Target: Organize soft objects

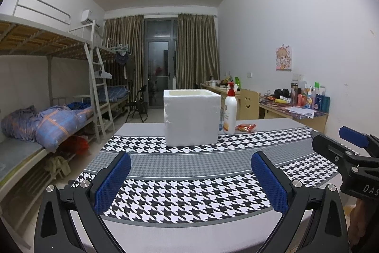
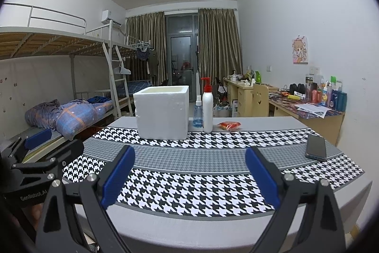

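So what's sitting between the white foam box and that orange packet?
A white pump bottle and a small blue spray bottle, seen clearest in the right wrist view.

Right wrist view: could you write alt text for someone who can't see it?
The open right gripper hovers empty over a houndstooth-patterned table. Farther back stand a white foam box, a small blue spray bottle, a white pump bottle and a red packet; a phone lies at right.
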`<state>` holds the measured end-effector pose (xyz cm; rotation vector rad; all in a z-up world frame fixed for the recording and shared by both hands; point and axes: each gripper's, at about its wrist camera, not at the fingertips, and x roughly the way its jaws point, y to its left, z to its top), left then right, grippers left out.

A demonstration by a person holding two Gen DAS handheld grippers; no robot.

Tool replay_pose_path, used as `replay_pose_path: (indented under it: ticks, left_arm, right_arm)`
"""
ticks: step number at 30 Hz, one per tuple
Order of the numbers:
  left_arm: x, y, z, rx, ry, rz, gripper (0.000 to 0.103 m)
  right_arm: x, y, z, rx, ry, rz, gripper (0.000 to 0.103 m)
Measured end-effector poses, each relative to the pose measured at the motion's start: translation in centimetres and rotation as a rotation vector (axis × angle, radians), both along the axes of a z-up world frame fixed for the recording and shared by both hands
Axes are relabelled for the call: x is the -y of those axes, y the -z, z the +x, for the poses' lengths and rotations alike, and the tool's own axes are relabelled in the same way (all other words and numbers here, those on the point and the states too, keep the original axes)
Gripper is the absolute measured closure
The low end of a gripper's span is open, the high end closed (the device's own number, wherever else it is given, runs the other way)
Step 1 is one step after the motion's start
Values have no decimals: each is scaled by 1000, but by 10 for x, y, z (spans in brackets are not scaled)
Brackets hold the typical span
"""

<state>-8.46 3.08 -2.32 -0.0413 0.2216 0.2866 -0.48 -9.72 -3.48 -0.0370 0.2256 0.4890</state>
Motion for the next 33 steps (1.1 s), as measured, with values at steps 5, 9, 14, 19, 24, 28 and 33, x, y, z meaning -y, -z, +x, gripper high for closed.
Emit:
replay_pose_path:
  ticks: [5, 9, 14, 19, 24, 28, 33]
  left_arm:
    - [1, 1, -2, -3, -1, -1, 1]
    - [2, 2, 0, -6, 2, -3, 1]
    - [6, 3, -2, -2, 4, 5, 1]
    - [6, 5, -2, -7, 2, 7, 1]
    - [6, 7, 0, -15, -5, 8, 1]
    - [7, 8, 0, -19, -5, 9, 1]
    - [8, 7, 0, -17, 1, 7, 1]
  right_arm:
    - [1, 3, 0, -4, 0, -2, 7]
    - [0, 7, 0, -13, -1, -3, 7]
    - [1, 10, -3, -11, -3, -3, 6]
    - [3, 9, 0, -16, 6, 5, 6]
    - [4, 11, 1, -22, 5, 4, 6]
    - [4, 12, 1, -25, 3, 2, 6]
    - [3, 12, 2, -27, 3, 1, 6]
